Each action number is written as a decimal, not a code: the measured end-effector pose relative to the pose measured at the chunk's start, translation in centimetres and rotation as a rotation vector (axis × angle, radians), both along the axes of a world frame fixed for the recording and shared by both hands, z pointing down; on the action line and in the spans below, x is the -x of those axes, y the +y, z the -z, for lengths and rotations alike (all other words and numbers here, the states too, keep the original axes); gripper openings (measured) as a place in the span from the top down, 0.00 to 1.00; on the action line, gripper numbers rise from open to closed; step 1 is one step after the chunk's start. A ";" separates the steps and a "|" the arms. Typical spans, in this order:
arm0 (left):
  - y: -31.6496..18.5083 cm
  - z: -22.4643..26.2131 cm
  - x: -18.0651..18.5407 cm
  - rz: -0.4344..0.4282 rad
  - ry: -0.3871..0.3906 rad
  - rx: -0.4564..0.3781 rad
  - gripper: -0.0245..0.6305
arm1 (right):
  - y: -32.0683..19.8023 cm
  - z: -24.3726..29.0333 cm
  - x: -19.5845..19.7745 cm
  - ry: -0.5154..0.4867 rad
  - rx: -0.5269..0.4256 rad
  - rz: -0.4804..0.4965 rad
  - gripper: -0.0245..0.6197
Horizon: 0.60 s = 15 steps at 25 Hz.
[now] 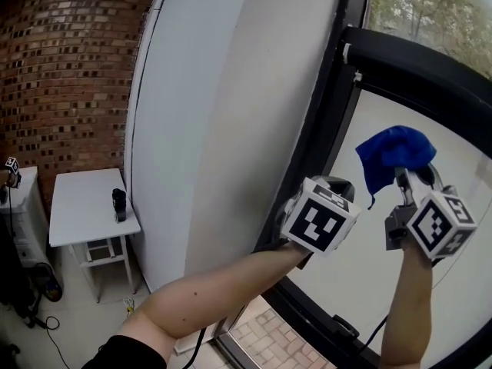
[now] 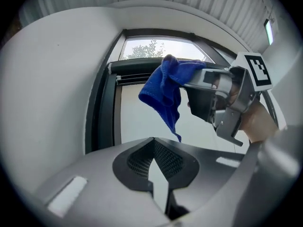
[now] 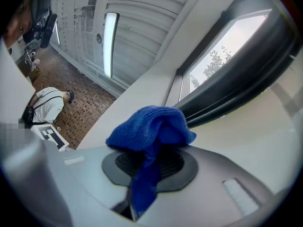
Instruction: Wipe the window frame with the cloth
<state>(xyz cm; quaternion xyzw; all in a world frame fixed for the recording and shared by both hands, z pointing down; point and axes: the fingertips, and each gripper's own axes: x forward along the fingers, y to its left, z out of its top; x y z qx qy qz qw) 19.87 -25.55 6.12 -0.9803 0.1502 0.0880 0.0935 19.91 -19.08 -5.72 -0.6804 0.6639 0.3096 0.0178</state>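
Note:
A blue cloth bunches over the tip of my right gripper, which is shut on it and held up against the window glass, just below the black horizontal bar of the window frame. In the right gripper view the blue cloth drapes over the jaws of the right gripper, with the dark window frame close beyond. My left gripper is beside the black upright of the frame, shut and empty. Its own view shows the left gripper, the blue cloth and the window frame.
A white wall panel runs along the left of the window. Further left stand a brick wall and a small white table with a dark object on it. A person stands far behind.

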 end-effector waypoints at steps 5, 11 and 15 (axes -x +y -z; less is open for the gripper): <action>-2.5 1.7 2.4 0.010 0.020 -0.003 0.97 | -3.7 3.1 1.4 0.025 -0.033 -0.015 0.85; -3.8 3.2 3.1 0.005 0.040 0.000 0.97 | -7.4 9.4 2.8 0.073 -0.076 -0.036 0.85; -4.7 6.2 3.2 0.038 0.066 -0.055 0.97 | -10.0 14.7 2.9 0.095 -0.109 -0.035 0.85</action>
